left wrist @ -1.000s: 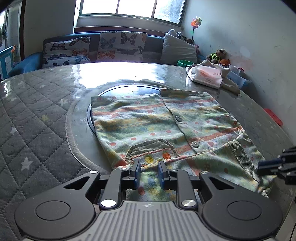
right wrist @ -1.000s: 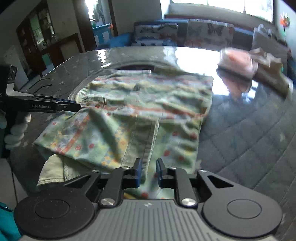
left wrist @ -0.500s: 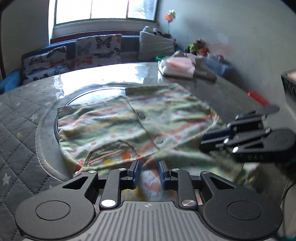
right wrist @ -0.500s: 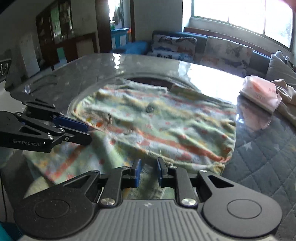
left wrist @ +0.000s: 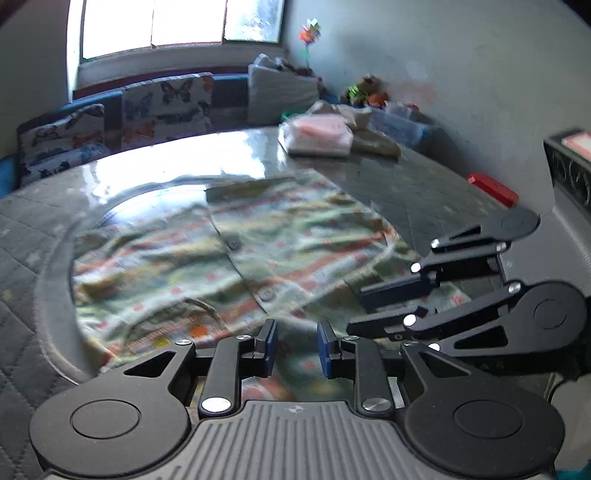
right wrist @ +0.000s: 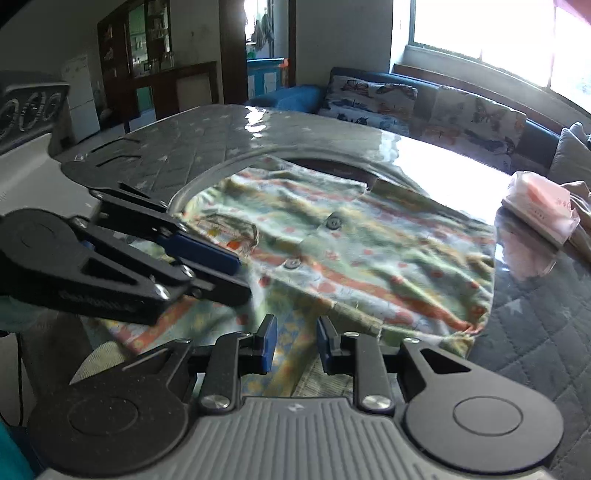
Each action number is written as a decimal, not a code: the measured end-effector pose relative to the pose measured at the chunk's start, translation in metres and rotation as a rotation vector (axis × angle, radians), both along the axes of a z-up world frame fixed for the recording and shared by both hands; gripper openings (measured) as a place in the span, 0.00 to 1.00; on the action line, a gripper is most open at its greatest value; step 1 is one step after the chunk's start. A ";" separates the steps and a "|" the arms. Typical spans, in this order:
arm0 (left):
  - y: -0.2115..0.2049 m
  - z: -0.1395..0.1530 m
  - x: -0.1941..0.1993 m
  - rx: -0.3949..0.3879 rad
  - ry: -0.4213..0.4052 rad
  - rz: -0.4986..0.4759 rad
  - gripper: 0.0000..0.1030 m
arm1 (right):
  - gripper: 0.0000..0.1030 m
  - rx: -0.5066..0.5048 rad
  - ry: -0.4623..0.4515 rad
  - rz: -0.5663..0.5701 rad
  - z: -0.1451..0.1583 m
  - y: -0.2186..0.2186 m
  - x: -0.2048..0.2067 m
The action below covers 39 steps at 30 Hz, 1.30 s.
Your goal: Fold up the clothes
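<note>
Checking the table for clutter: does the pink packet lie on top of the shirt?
No, the pink packet sits apart on the table, beyond the shirt.

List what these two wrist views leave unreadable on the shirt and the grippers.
- Near hem of the shirt: left wrist view, hidden under the left gripper.
- Shirt print: both views, motion blur smears it.
- Right gripper: jaws opening; cloth lies behind the gap, but contact with the pads cannot be told.
- Pink packet: right wrist view, text too small and edge partly cut off.

Backlit by window (left wrist: 177,22); glare on table (left wrist: 166,166); motion blur, fisheye edges.
</note>
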<state>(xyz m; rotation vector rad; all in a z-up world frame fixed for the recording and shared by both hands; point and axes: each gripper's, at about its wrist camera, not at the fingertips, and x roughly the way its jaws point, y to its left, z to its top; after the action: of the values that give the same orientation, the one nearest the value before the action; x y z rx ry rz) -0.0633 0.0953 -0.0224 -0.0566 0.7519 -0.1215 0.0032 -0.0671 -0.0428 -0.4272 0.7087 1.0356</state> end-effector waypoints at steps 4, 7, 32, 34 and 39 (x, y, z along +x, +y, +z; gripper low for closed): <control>-0.002 -0.001 -0.014 0.021 0.004 -0.026 0.25 | 0.22 -0.022 0.004 0.054 0.001 -0.006 -0.013; -0.004 0.000 -0.028 0.023 0.006 -0.054 0.27 | 0.23 -0.040 0.001 0.098 0.002 -0.012 -0.028; -0.017 0.033 -0.095 0.005 0.051 -0.093 0.43 | 0.40 -0.086 -0.074 0.100 0.022 -0.052 -0.054; -0.019 0.032 -0.096 -0.025 0.091 -0.076 0.46 | 0.41 -0.109 -0.083 0.102 0.020 -0.060 -0.057; -0.027 0.020 -0.093 -0.050 0.187 -0.048 0.46 | 0.45 -0.152 -0.131 0.117 0.011 -0.073 -0.066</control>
<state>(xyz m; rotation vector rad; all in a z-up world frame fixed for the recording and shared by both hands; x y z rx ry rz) -0.1558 0.0681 -0.0025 -0.0987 0.9375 -0.1831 -0.0625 -0.1402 -0.0318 -0.6682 0.6531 1.0564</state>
